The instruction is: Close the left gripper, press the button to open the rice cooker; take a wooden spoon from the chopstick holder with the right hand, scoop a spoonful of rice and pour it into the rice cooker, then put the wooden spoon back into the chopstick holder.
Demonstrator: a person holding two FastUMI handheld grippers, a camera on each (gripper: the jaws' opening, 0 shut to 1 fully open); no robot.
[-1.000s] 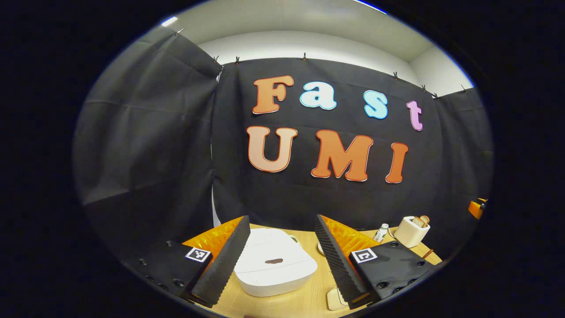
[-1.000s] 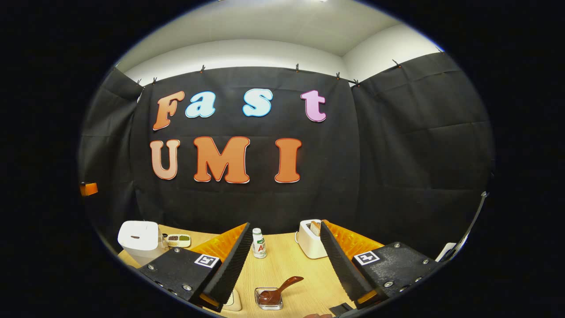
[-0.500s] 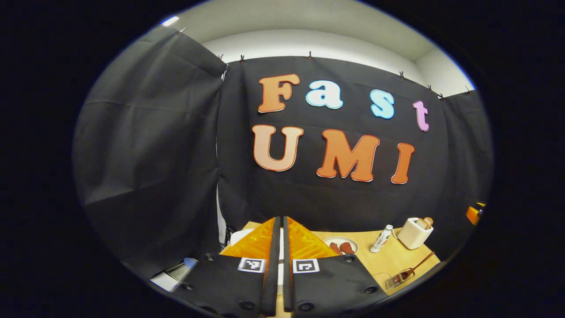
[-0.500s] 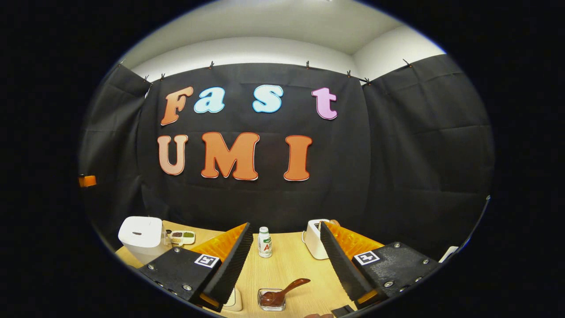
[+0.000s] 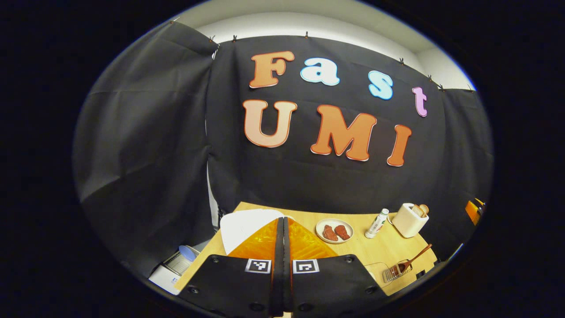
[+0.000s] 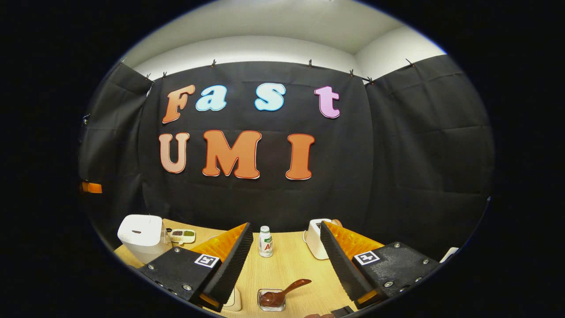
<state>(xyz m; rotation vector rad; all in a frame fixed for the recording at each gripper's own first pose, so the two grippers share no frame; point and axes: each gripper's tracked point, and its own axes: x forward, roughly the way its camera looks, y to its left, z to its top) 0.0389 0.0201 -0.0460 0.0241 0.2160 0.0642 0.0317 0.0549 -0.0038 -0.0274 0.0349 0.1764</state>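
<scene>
My left gripper [image 5: 282,219] is shut with nothing between its fingers, and its tips hang over the near right part of the white rice cooker [image 5: 245,224], whose lid is down. Most of the cooker lies behind the fingers. In the right gripper view the same rice cooker [image 6: 139,235] stands at the far left of the table. My right gripper [image 6: 285,226] is open and empty. Low between its fingers, a dark wooden spoon [image 6: 282,292] rests bowl-down in a small clear holder [image 6: 270,304], handle leaning right. The spoon [image 5: 408,264] and its holder also sit at the table's right edge in the left gripper view.
On the wooden table [image 6: 287,265] stand a small bottle [image 6: 265,241], a white toaster [image 6: 314,238] and a compartment dish of grains [image 6: 181,235] beside the cooker. A plate with red pieces [image 5: 334,230] lies right of the cooker. A beige block [image 6: 234,301] sits by my right gripper's left finger.
The left gripper went from open to shut and now looks further down over the table, with the cooker shifted left of its fingers. The right gripper has barely moved.
</scene>
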